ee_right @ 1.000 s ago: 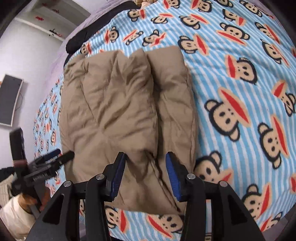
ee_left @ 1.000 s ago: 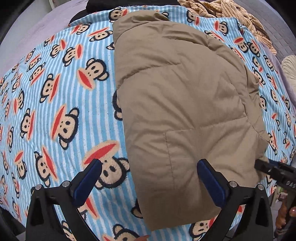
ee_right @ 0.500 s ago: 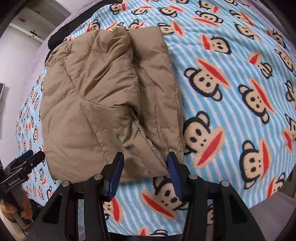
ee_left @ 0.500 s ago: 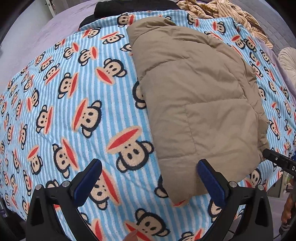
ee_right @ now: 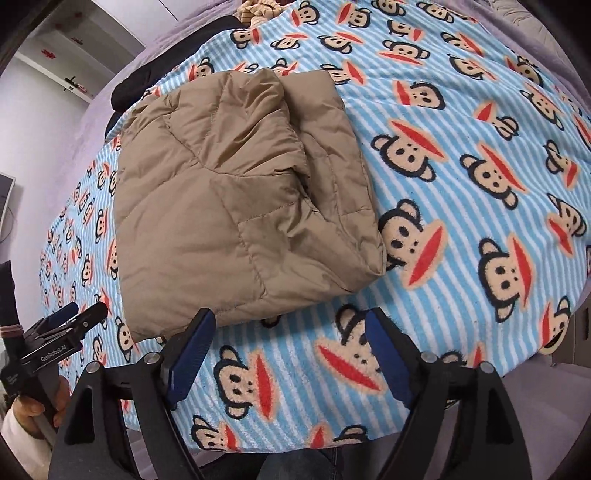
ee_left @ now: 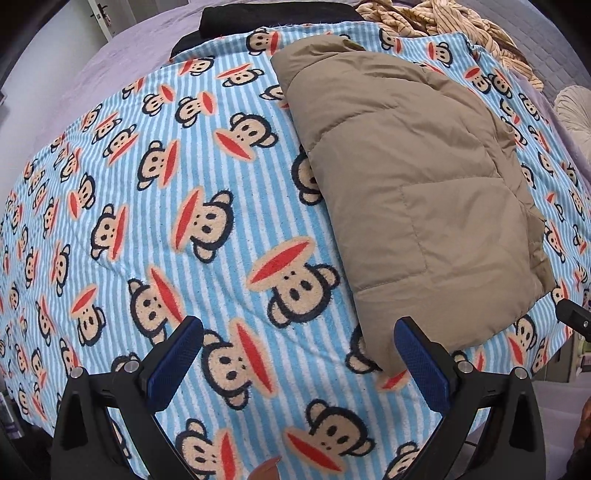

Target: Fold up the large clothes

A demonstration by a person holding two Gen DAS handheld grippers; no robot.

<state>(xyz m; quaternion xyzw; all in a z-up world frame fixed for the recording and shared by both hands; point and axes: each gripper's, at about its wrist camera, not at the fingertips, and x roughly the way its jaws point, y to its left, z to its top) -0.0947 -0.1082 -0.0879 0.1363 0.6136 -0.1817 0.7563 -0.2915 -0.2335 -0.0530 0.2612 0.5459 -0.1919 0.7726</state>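
A tan quilted puffer jacket (ee_left: 417, 192) lies folded into a compact bundle on the monkey-print blue striped blanket (ee_left: 184, 229); in the right wrist view the jacket (ee_right: 229, 206) shows its stacked folded layers. My left gripper (ee_left: 299, 362) is open and empty, above the blanket just left of the jacket's near corner. My right gripper (ee_right: 291, 354) is open and empty, just in front of the jacket's near edge. The left gripper also shows at the left edge of the right wrist view (ee_right: 74, 317).
A black garment (ee_left: 273, 16) and a tan striped garment (ee_left: 443, 18) lie at the far end of the bed. A cream cushion (ee_left: 574, 107) sits at the right. The blanket's near edge (ee_right: 332, 439) drops off below the right gripper.
Both grippers have pulled back from the jacket and moved apart from it. The right gripper's jaws have opened wider and no longer straddle the jacket edge. The jacket lies still.
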